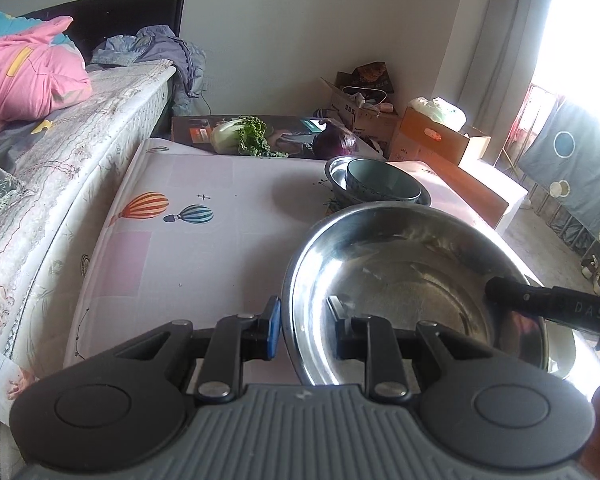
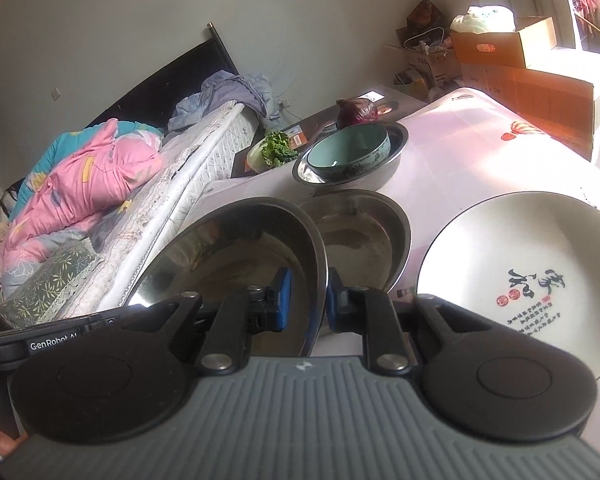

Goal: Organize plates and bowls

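A large steel bowl (image 1: 404,280) is held at two sides of its rim. My left gripper (image 1: 306,330) is shut on its near-left rim, one finger outside and one inside. My right gripper (image 2: 306,306) is shut on the rim of the same bowl (image 2: 228,256), tilted above the table; its black finger shows in the left wrist view (image 1: 540,300). A second steel bowl (image 2: 364,236) sits just behind it. A teal ceramic bowl (image 2: 348,152) sits inside another steel bowl (image 2: 384,172) farther back. A white plate with calligraphy (image 2: 512,280) lies at the right.
The table has a pink cloth with balloon prints (image 1: 188,208). A cabbage (image 1: 240,136) and a purple cabbage (image 1: 334,140) lie on a dark box at the back. A bed (image 1: 52,160) runs along the left. Cardboard boxes (image 1: 440,136) stand at the back right.
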